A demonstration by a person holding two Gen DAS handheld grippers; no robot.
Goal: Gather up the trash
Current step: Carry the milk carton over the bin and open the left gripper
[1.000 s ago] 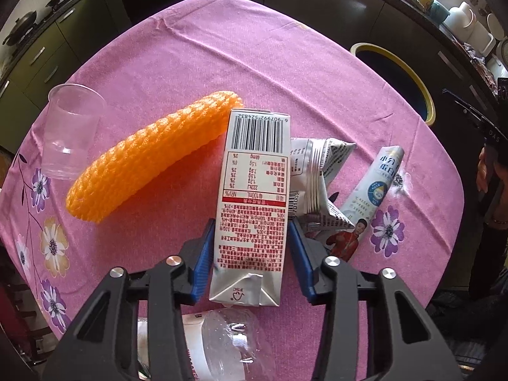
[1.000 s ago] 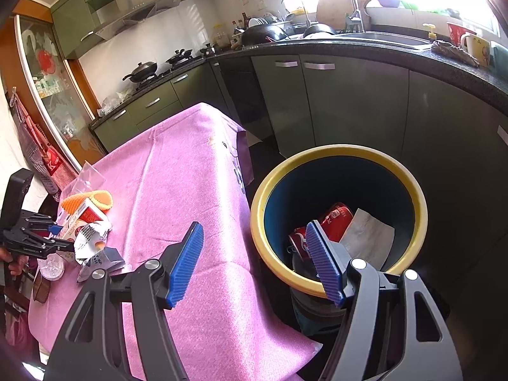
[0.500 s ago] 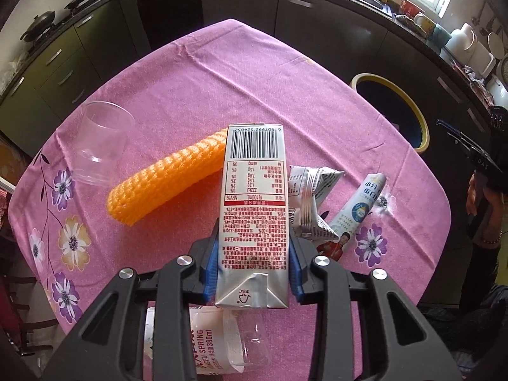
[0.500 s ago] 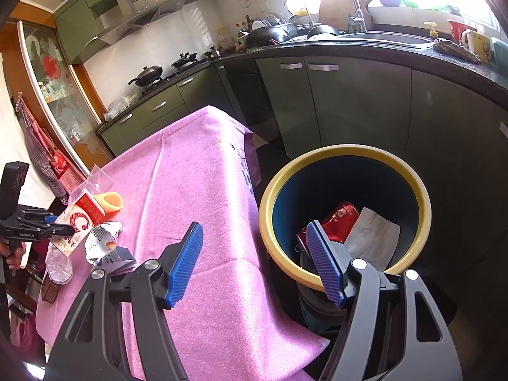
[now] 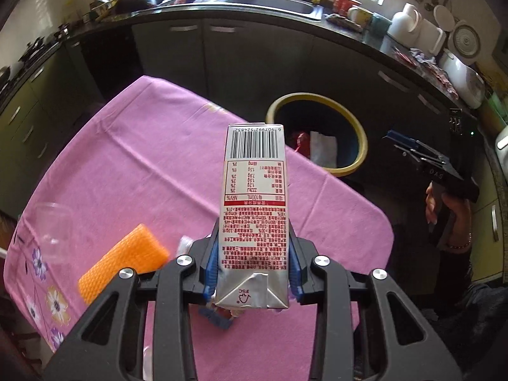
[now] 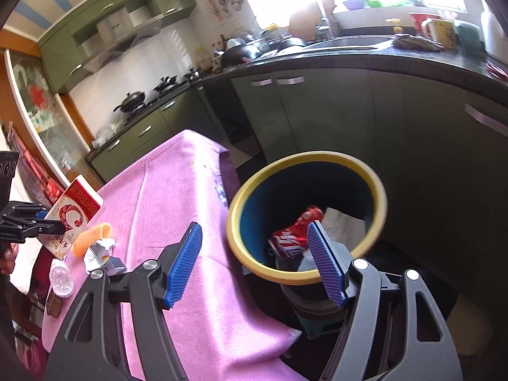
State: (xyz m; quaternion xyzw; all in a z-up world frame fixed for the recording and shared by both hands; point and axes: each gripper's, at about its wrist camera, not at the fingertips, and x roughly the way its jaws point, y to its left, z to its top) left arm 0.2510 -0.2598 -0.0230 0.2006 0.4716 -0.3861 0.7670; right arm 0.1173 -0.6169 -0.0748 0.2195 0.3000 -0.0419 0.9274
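Left gripper (image 5: 254, 270) clenched on drink carton (image 5: 254, 203), dead centre of left wrist frame, lifted off pink tablecloth (image 5: 152, 165). Carton tall, slim, silver-white: barcode at top, red nutrition print below, folded foil end nearest camera. Other face red-and-white, at left edge of right wrist frame. Right gripper (image 6: 257, 260) released, 2 blue pads wide apart, nothing between. Yellow-rimmed bin (image 5: 358, 133) centre-right, red wrapper (image 6: 293, 238) inside.

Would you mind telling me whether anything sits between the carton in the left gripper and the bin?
Nothing visible does. The carton is clamped in the left gripper above bare pink tablecloth; the bin stands open beyond the table edge.
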